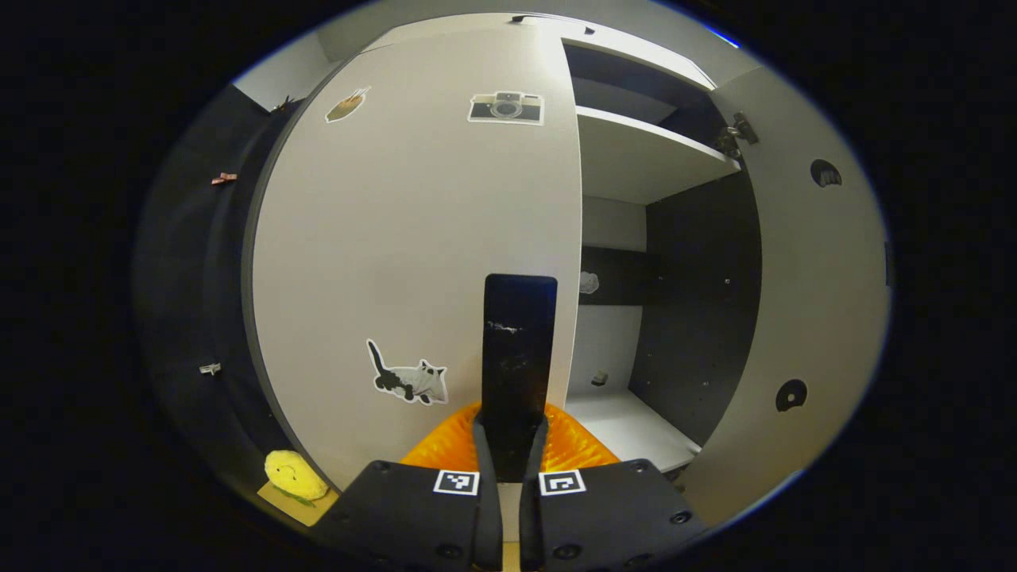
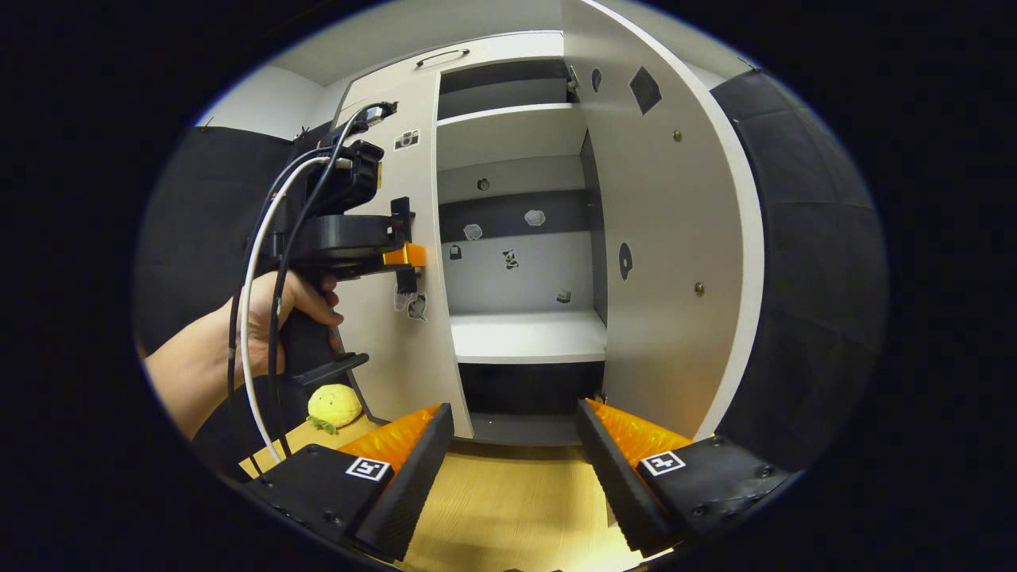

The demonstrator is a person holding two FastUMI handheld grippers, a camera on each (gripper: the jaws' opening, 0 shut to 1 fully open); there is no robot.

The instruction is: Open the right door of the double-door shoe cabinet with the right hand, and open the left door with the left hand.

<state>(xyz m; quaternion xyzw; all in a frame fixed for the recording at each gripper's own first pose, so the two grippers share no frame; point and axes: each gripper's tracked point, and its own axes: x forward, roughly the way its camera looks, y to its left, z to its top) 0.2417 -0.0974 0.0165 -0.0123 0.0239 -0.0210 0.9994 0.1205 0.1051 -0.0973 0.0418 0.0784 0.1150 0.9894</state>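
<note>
Jaws of the left gripper point(image 1: 516, 445) pinched the closed left door's point(image 1: 413, 238) handle point(image 1: 518, 349); a steady outward pull should suit (right gripper point(image 2: 515, 469) gaped wide, right door point(image 2: 667, 238) open).

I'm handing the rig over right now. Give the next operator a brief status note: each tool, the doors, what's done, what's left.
Left tool: shut on the left door handle, seen also in the right gripper view, held by a hand.
Right tool: open, holding nothing, facing the cabinet opening.
Right door: swung wide open; shelves visible inside. Done.
Left door: looks closed or barely ajar.
Left to do: pull the left door open with the left tool.
</note>
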